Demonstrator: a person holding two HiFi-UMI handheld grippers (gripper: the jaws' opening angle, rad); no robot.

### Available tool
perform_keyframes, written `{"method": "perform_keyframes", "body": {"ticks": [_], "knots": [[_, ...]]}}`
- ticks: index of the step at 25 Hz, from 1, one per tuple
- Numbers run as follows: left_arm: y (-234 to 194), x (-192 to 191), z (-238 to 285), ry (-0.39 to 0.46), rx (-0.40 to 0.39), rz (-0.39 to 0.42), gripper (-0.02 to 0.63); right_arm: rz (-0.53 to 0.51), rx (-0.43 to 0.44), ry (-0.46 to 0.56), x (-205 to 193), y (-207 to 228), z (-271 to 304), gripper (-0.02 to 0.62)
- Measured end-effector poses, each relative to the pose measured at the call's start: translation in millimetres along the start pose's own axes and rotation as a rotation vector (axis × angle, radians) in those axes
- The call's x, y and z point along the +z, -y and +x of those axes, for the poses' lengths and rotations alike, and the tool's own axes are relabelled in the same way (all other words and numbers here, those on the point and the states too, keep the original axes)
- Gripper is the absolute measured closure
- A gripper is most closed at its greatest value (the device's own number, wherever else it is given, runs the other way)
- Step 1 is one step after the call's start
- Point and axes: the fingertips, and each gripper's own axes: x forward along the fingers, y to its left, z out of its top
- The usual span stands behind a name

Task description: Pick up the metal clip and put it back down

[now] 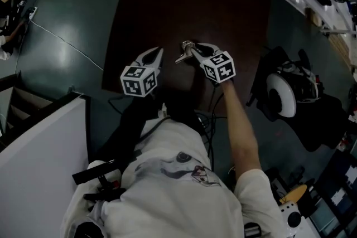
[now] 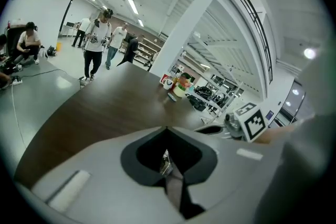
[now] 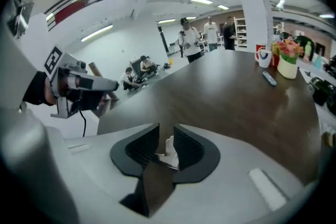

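In the head view a small silver metal clip (image 1: 183, 54) lies on the dark brown table (image 1: 184, 3), near its front edge. My right gripper (image 1: 191, 50) points down with its tips right at the clip, which pokes out to their left. The right gripper view shows the right gripper (image 3: 166, 132) with jaws parted and a pale metal piece (image 3: 169, 146) in the gap; no pad presses on it. My left gripper (image 1: 158, 54) hovers a little left of the clip. In its own view the left gripper (image 2: 167, 131) has its jaw tips together.
At the table's far end stand a white mug (image 3: 262, 56), a pot of flowers (image 3: 286, 62) and a remote (image 3: 269, 78). On the floor to the right lies a black bag with a white round thing (image 1: 280, 95). People (image 2: 96, 44) stand beyond the table.
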Motion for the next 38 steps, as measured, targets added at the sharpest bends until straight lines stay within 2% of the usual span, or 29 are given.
{"method": "perform_keyframes", "body": {"ticks": [6, 9, 12, 15, 18, 22, 24, 27, 30, 32, 34, 38], "knots": [[-9, -12, -3, -0.023, 0.029, -0.027, 0.612, -0.227, 0.135, -0.288, -31, 16, 49, 0.420], [-13, -14, -7, -0.029, 0.043, -0.036, 0.612, -0.299, 0.205, -0.403, -45, 15, 60, 0.411], [-16, -17, -12, -0.030, 0.053, -0.052, 0.612, -0.334, 0.235, -0.444, -53, 15, 63, 0.428], [-20, -19, -16, -0.032, 0.059, -0.064, 0.612, -0.303, 0.261, -0.433, -55, 10, 62, 0.467], [-23, -20, -18, -0.035, 0.059, -0.069, 0.611, -0.223, 0.257, -0.416, -61, 6, 57, 0.485], [-21, -20, -17, -0.035, 0.048, -0.067, 0.612, -0.064, 0.202, -0.336, -72, -2, 47, 0.510], [-20, -20, -16, -0.038, 0.040, -0.062, 0.611, -0.037, 0.149, -0.262, -74, -11, 40, 0.527], [-18, -21, -14, -0.043, 0.029, -0.055, 0.612, -0.118, 0.039, -0.157, -74, -27, 31, 0.551], [-16, -22, -14, -0.050, 0.020, -0.048, 0.612, -0.273, -0.065, -0.138, -78, -44, 26, 0.558], [-16, -23, -14, -0.053, 0.014, -0.043, 0.612, -0.335, -0.115, -0.138, -80, -50, 27, 0.560], [-15, -24, -14, -0.055, 0.009, -0.040, 0.612, -0.337, -0.132, -0.138, -80, -53, 28, 0.563], [-13, -24, -15, -0.049, 0.003, -0.037, 0.612, -0.232, -0.127, -0.117, -76, -54, 22, 0.563]]}}
